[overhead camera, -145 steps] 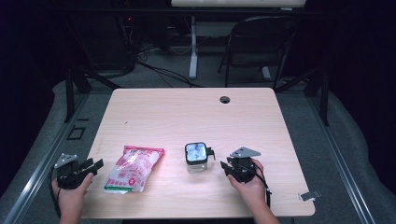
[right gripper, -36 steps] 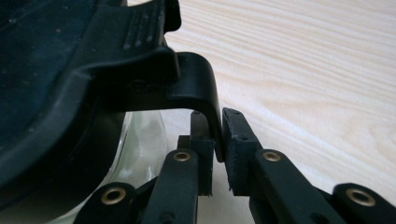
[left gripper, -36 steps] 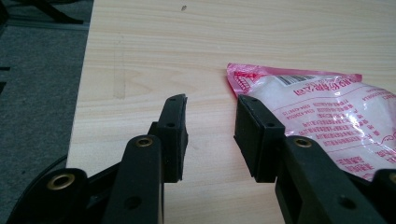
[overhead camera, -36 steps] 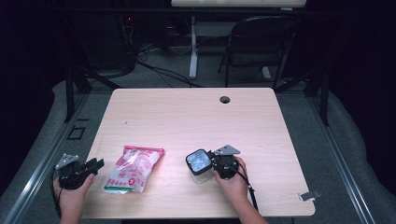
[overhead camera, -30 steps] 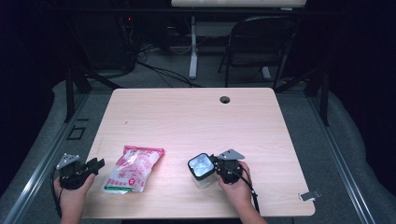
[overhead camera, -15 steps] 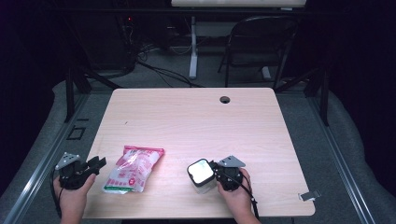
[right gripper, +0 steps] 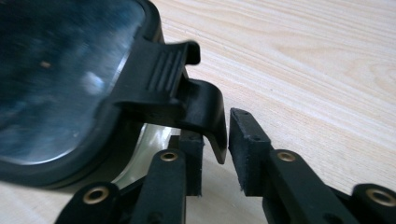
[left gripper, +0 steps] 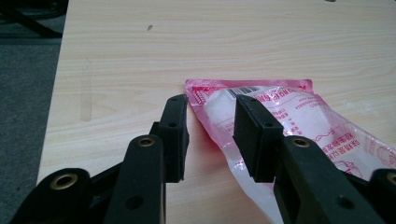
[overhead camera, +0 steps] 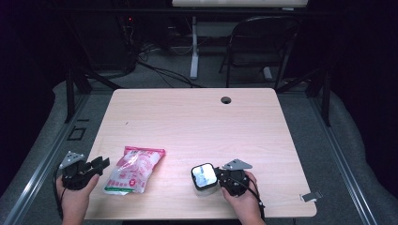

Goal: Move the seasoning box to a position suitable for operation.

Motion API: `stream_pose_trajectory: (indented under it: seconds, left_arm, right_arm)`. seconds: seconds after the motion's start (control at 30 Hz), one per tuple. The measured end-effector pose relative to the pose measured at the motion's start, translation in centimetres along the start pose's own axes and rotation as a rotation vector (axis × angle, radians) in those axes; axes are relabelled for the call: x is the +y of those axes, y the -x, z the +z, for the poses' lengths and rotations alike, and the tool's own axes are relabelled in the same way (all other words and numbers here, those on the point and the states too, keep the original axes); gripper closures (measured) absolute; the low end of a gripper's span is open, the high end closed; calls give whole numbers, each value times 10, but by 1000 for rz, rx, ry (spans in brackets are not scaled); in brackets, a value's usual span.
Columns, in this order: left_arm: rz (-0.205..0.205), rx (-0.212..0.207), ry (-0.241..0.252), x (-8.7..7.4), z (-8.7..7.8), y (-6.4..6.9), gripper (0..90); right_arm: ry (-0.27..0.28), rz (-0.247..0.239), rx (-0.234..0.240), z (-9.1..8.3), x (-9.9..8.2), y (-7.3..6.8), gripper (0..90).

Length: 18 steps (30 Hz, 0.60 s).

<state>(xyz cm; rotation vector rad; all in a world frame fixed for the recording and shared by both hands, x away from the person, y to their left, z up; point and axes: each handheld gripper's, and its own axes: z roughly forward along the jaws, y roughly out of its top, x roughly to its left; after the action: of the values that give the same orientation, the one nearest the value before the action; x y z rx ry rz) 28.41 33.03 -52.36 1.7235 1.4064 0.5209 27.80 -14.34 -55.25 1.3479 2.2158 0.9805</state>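
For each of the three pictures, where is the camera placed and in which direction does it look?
High view: above the person's side, looking forward and down on the light wooden table; both hands show.
Left gripper view: on the left hand-held gripper, looking at the pink-and-clear plastic bag.
Right gripper view: on the right hand-held gripper, jaws either side of the black latch of the clear black-lidded container.
Shared: the high view shows bag and container too.

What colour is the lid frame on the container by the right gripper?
Black, around a clear window; the square clear container's lid shows best in the right gripper view.
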Motion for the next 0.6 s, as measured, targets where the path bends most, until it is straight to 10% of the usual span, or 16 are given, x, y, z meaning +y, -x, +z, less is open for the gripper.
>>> stream_pose_trajectory:
  seconds: [0.6]
  left_arm:
    - [78,-49,3,26,-13,38,632]
  right_arm:
    - [-107,-15,141,-42,26,15,719]
